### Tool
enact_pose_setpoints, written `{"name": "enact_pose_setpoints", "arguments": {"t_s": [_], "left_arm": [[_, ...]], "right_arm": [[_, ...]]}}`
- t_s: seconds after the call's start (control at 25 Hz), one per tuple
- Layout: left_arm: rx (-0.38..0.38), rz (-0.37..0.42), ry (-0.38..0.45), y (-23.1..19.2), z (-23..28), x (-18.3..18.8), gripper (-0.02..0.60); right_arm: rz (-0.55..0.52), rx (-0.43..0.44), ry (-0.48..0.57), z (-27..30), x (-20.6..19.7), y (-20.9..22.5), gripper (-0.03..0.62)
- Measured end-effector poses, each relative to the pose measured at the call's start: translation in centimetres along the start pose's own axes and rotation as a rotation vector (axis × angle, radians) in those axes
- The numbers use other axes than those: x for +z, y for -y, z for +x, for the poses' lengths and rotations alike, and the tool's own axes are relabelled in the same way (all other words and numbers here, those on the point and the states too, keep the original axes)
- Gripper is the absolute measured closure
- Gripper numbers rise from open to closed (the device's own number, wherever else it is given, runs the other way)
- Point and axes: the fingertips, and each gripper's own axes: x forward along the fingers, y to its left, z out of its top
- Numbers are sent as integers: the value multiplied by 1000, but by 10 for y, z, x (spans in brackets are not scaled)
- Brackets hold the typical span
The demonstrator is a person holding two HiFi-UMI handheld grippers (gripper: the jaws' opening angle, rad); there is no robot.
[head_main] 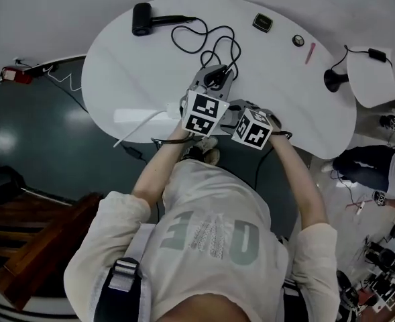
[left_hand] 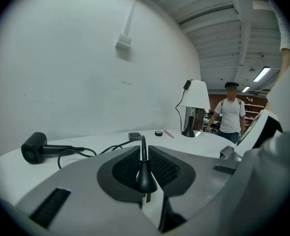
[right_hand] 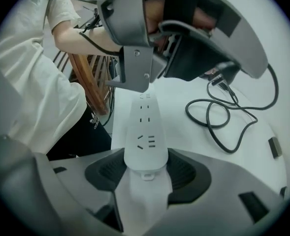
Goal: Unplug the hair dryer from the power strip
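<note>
Nearest me, the right gripper [right_hand: 145, 170] had its jaws set wide and clamped on the near end of the white power strip [right_hand: 144, 127], whose length ran away from it under the left gripper [left_hand: 145, 168]. That one's jaws were nearly together on the black plug [left_hand: 146, 181], which stood upright over the strip with its pins bare below, so it looked clear of the socket. Farther off on the table [head_main: 130, 72] the cord [head_main: 214, 42] looped loosely to the hair dryer [head_main: 143, 19] at the far left, with nothing in the way.
</note>
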Motion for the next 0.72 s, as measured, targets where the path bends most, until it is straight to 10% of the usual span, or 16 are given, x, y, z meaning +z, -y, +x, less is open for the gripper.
{"name": "enact_pose_setpoints", "arguments": {"t_s": [0.72], "left_arm": [[-12,-82,-17,7,13,-14,477]], "right_arm": [[9,-2,14,-1,-5,1,335]]}}
